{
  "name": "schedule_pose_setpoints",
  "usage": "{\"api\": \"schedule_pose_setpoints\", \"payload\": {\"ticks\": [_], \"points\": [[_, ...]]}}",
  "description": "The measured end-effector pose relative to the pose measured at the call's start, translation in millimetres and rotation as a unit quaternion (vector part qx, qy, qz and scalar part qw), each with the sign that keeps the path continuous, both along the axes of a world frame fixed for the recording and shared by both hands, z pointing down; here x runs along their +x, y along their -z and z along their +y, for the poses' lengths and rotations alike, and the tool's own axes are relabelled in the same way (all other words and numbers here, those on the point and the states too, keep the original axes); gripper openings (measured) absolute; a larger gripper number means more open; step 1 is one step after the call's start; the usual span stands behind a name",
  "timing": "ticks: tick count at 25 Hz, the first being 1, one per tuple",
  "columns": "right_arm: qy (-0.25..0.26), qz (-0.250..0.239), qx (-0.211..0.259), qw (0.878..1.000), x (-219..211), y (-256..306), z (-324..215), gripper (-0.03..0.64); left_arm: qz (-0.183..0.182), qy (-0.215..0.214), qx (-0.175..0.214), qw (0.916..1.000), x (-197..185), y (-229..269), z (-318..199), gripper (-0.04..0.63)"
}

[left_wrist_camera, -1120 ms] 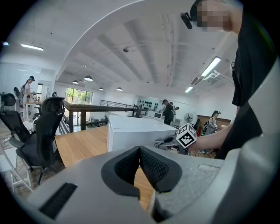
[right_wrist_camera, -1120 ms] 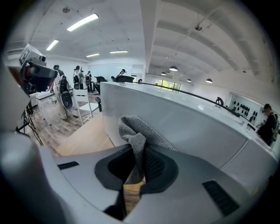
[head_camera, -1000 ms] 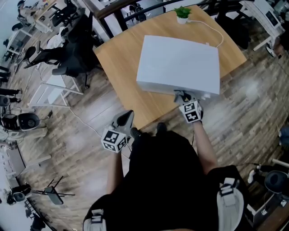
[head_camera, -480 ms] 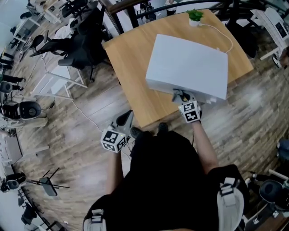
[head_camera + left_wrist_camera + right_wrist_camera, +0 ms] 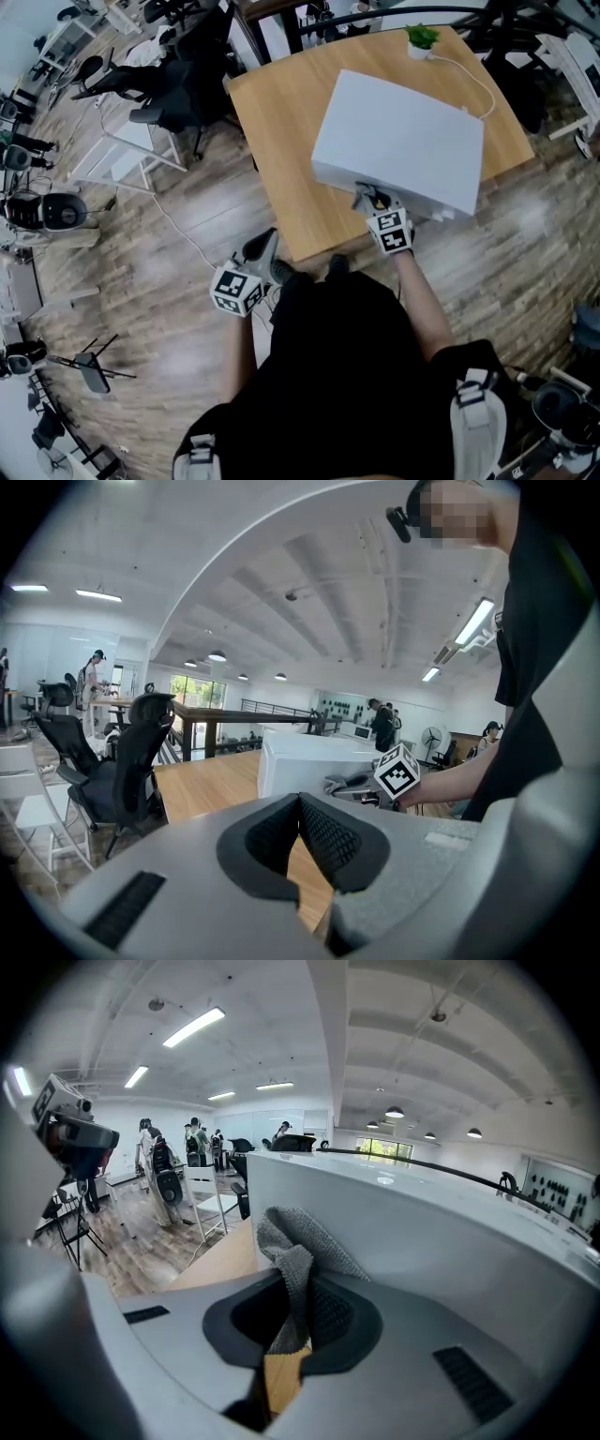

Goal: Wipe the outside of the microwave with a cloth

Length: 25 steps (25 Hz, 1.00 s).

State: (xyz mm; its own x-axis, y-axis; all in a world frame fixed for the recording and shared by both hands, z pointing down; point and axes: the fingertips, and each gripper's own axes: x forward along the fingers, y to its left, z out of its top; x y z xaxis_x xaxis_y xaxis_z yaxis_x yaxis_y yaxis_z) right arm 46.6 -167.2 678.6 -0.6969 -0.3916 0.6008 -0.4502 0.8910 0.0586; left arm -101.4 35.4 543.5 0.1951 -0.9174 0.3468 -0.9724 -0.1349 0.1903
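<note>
Table (image 5: 281, 141): light wood, taking up the 12 to 1 o'clock part of the head view and bearing the microwave.

Microwave (image 5: 398, 141): white box, sitting on the right half of the table, at 1 o'clock from the person's body. Front face looking toward 6 o'clock.

Left gripper (image 5: 258, 253): hanging off the near table edge, at 7 o'clock from the microwave and well apart from it. In the left gripper view (image 5: 300, 803), pads pressing together with nothing between them.

Right gripper (image 5: 370, 199): pointing toward 12 o'clock, tips meeting the microwave's front face near its lower edge. In the right gripper view (image 5: 300, 1307), jaws clamping down on the cloth.

Cable (image 5: 473, 80): white, trailing from the rear of the microwave toward 11 o'clock, ending beside the plant.

Cloth (image 5: 291, 1260): grey knit, being pinched between the right jaws, bunching out past the tips and lying against the white microwave wall, which is filling the 1 to 4 o'clock side of that view.

Plant (image 5: 422, 39): small and green, in a white pot, standing at the far table edge, at 12 o'clock from the microwave.
</note>
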Motion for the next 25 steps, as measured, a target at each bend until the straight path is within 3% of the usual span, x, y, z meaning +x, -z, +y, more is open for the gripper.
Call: {"api": "schedule_pose_setpoints", "payload": {"ticks": [25], "points": [[-0.029,-0.038,-0.054,0.997,-37.9,-14.9,2.5,0.026,0.0,0.036,-0.007,0.9993,-13.1,-2.5,16.5,0.002]]}}
